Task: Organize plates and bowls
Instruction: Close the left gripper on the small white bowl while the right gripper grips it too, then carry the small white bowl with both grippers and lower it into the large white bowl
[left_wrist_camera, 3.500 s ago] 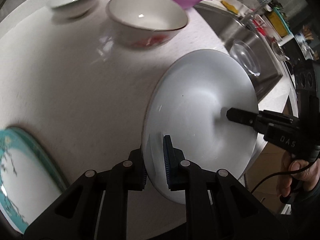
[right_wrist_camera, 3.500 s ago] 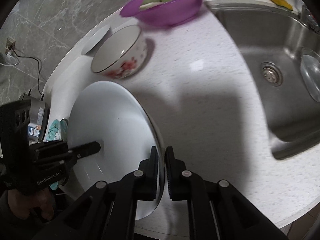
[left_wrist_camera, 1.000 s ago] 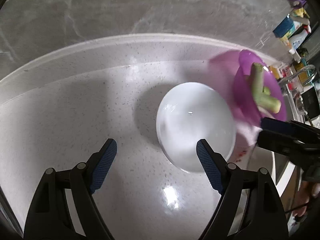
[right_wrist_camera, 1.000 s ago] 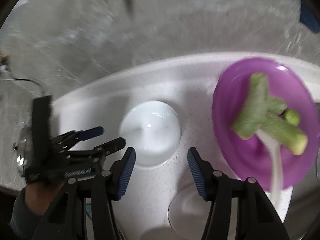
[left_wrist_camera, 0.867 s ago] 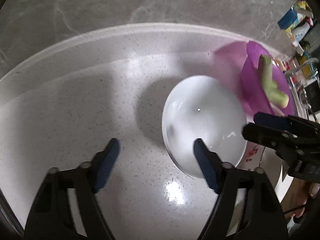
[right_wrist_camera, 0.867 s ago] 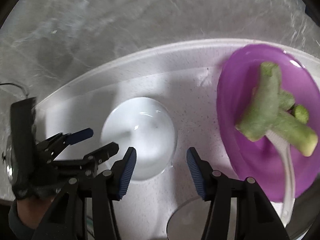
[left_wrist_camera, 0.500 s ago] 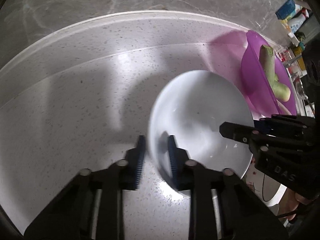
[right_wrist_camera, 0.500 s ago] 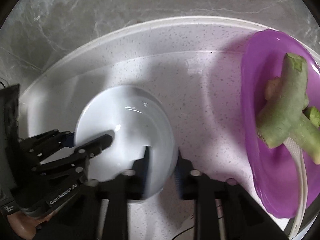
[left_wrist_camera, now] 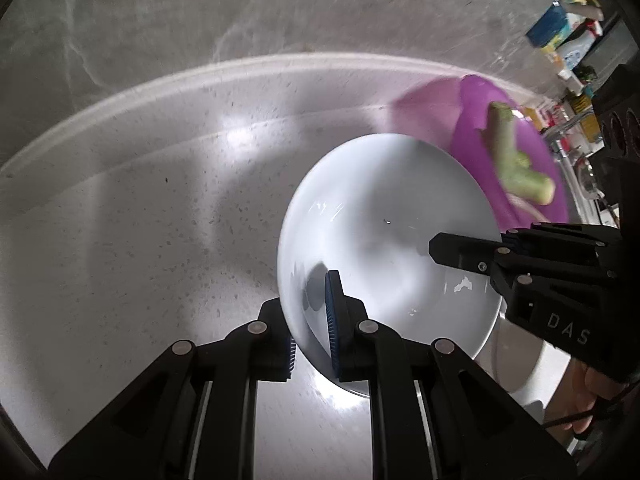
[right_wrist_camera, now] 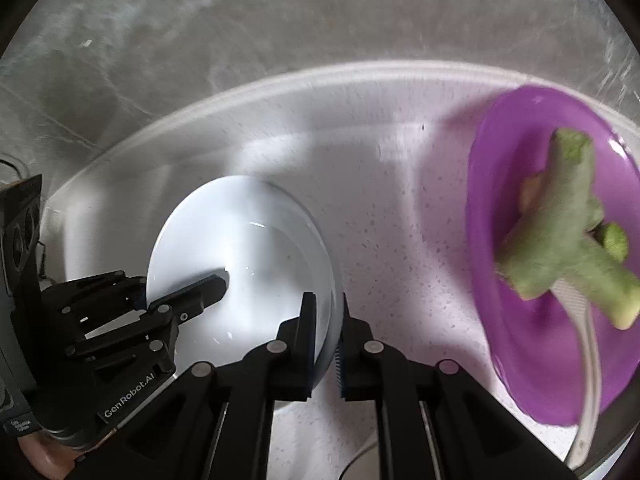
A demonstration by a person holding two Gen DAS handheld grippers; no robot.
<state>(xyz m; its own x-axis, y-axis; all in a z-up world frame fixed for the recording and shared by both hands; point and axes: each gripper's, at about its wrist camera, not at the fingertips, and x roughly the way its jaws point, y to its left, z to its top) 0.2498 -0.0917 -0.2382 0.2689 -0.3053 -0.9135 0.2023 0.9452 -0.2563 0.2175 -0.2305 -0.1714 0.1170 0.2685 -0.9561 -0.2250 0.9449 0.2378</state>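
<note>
A plain white bowl [left_wrist_camera: 384,216] sits on the pale speckled counter, gripped from both sides. My left gripper [left_wrist_camera: 310,314] is shut on its left rim, one blue pad inside the bowl and the other outside. My right gripper [right_wrist_camera: 325,322] is shut on the opposite rim of the same white bowl [right_wrist_camera: 240,248]. Each wrist view shows the other gripper's inner finger reaching into the bowl: the right one's finger [left_wrist_camera: 460,250] and the left one's finger [right_wrist_camera: 200,290].
A purple bowl [right_wrist_camera: 516,184] with green vegetable pieces [right_wrist_camera: 568,240] and a white spoon [right_wrist_camera: 588,360] stands close on the right. Part of another white bowl [left_wrist_camera: 520,368] shows just behind the held one. A grey marble wall [left_wrist_camera: 280,12] rises behind the counter's back edge.
Both grippers, open on either side of the white bowl a second ago, have come down and shut on its opposite rims. Earlier still they held a large white plate.
</note>
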